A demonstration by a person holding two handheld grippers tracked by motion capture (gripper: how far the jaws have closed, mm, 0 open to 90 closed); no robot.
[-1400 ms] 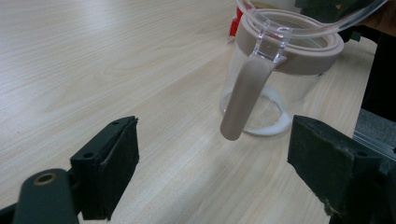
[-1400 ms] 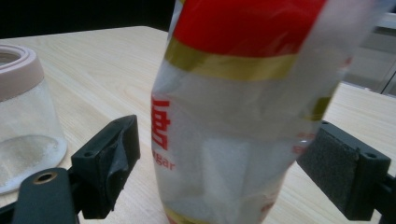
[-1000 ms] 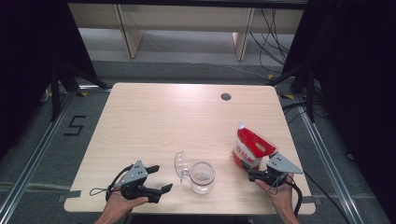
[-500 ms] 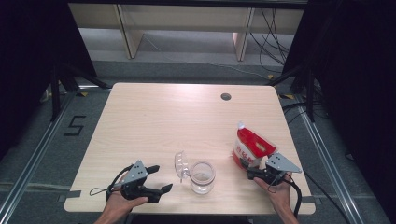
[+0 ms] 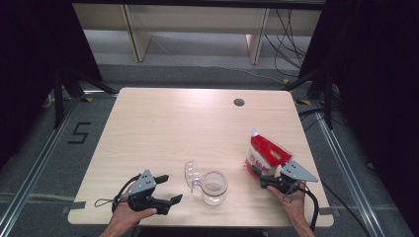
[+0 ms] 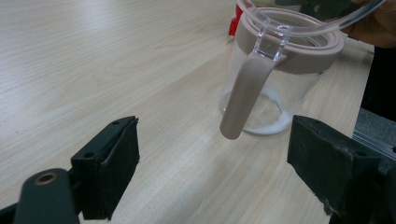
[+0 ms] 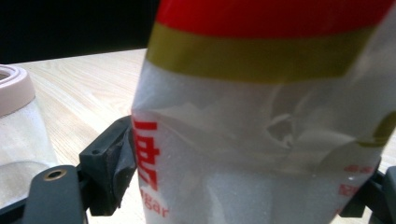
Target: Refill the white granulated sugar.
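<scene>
A red, yellow and white bag of sugar stands near the table's right edge. My right gripper is open at its base, and in the right gripper view the bag sits between the wide-spread jaws, the left pad against it. A clear glass jar with a pinkish rim stands at the front centre, its clear lid swung open to the left. My left gripper lies open on the table left of the jar. In the left gripper view the jar and its clasp are just ahead of the open gripper.
The wooden table has a round cable hole at the back right. Its front edge lies close behind both hands. Dark floor rails run along both sides, with shelving and cables beyond the far edge.
My right gripper has crept slightly left toward the bag's base. The left gripper, jar and bag have not moved.
</scene>
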